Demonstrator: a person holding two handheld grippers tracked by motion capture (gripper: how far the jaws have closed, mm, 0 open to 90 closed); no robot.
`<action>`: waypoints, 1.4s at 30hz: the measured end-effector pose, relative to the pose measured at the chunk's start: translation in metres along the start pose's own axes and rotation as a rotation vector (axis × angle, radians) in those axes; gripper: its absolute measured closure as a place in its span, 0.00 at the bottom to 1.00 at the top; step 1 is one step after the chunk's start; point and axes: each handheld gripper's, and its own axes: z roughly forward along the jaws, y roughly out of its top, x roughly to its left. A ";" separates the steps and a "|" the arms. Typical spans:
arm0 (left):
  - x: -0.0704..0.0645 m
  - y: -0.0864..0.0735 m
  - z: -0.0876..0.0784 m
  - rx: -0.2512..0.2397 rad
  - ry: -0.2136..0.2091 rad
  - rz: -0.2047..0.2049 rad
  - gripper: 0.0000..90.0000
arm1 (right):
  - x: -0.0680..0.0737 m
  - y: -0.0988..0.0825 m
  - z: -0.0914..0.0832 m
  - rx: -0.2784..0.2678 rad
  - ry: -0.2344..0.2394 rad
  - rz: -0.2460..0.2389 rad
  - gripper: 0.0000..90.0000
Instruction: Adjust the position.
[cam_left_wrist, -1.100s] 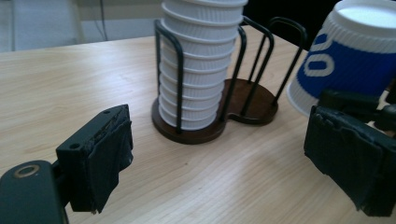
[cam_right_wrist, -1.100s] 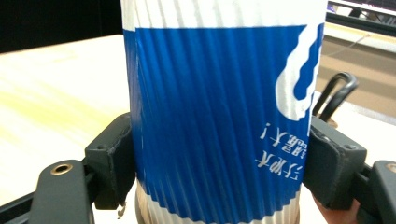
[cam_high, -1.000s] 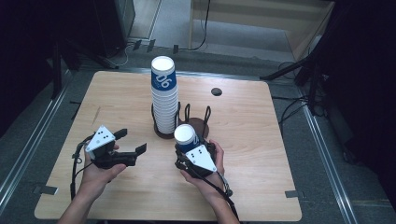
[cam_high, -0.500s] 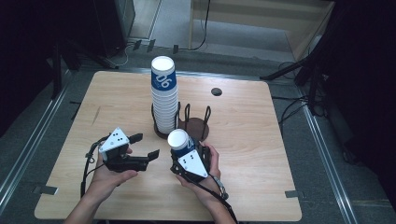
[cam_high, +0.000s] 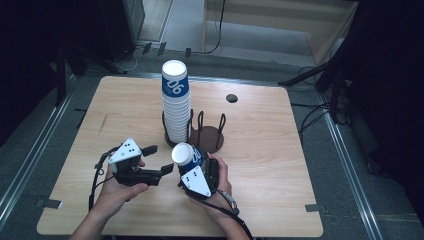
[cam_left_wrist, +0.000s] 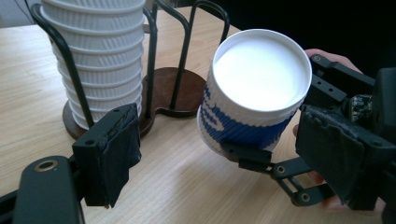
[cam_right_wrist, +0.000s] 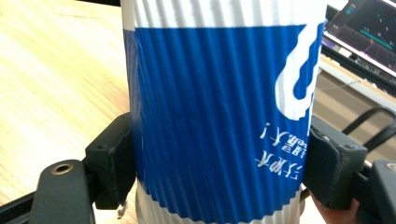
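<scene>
Beside the cup-clamping right gripper, the empty left gripper has been closing.

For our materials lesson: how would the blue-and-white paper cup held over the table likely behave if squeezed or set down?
The cup looks like thin paper, so probably light and crushable. Its ribbed sleeve likely resists slipping in the right tongs. Tall and narrow, it may tip easily.
</scene>
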 end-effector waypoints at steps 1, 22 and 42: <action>-0.001 0.000 0.001 0.005 -0.004 0.006 0.17 | 0.001 0.000 0.000 -0.004 0.002 -0.011 0.25; -0.012 -0.003 0.017 0.143 -0.051 0.041 0.20 | 0.027 0.001 -0.004 -0.073 0.054 -0.210 0.25; -0.004 -0.009 0.006 0.020 -0.039 0.030 0.31 | 0.021 0.004 -0.014 -0.073 0.073 -0.128 0.07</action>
